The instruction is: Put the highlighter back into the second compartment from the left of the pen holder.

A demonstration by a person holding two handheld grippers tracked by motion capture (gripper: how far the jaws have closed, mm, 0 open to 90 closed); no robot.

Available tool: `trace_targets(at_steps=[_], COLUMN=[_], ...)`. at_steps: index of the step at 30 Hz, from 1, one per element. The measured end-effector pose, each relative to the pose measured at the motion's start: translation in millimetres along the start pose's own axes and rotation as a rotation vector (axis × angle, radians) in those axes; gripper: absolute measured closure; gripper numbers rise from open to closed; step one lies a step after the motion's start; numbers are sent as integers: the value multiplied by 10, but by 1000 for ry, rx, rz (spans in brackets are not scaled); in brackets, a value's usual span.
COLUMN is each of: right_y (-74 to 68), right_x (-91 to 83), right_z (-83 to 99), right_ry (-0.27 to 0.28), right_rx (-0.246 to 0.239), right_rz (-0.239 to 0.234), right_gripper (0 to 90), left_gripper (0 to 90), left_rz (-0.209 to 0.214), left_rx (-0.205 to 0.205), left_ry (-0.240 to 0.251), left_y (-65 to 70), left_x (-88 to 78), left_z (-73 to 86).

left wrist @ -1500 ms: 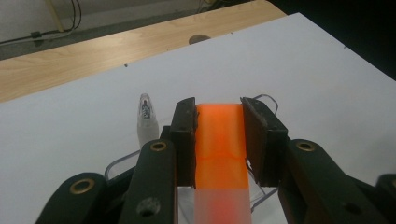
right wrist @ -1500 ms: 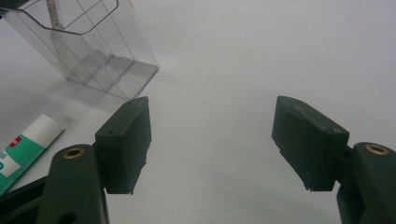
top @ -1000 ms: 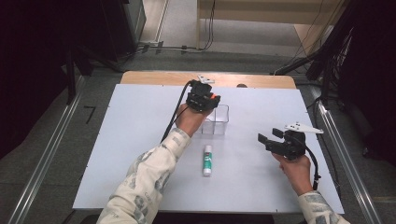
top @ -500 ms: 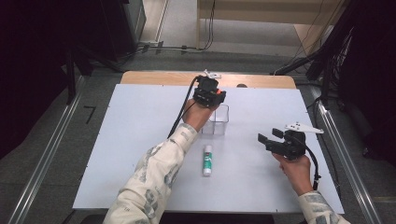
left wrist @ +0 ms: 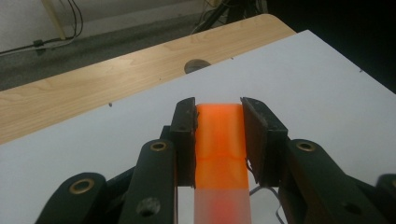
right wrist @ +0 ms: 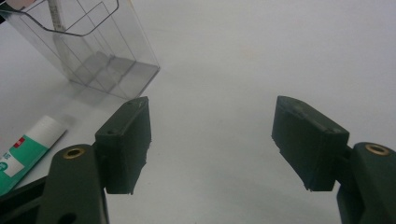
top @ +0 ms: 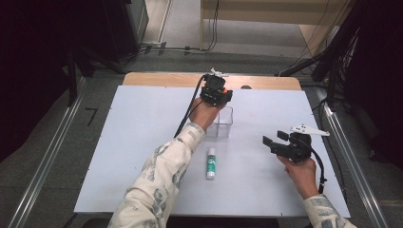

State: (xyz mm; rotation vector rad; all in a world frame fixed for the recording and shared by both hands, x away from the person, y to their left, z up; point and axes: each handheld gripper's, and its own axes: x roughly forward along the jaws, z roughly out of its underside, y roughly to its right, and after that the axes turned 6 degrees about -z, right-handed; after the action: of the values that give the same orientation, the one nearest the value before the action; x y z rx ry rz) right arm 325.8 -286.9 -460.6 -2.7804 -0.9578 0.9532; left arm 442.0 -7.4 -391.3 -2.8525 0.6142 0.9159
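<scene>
Two black handheld grippers: left gripper point(top: 216, 91) with a red patch and black cable, right gripper point(top: 289, 145) topped by a grey three-cornered plate. Black fingers point(right wrist: 125, 142) carry brass-ringed pivot holes. Pale patterned sleeves point(top: 161, 175) cover both forearms.

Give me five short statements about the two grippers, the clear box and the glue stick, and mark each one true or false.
1. The left gripper is shut on an orange object. True.
2. The right gripper holds the glue stick. False: its jaws stand open with nothing between them, and the glue stick lies on the white table top.
3. The clear box stands on the table, beyond the glue stick in the high view. True.
4. The glue stick stands upright inside the clear box. False: it lies flat outside it, nearer the person.
5. The left gripper is over the far side of the clear box in the high view. True.
</scene>
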Motion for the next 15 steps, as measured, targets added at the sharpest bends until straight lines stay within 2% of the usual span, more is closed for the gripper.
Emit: trace_targets(at_steps=[15], right_y=[4], right_x=[-3], right_z=[2], right_ry=[0], right_rx=[3], right_rz=[0], right_gripper=[269], left_gripper=[673], left_rz=[-15], left_rx=[-13], left_ry=[5], left_y=[-26], left_x=[70], left_z=[8])
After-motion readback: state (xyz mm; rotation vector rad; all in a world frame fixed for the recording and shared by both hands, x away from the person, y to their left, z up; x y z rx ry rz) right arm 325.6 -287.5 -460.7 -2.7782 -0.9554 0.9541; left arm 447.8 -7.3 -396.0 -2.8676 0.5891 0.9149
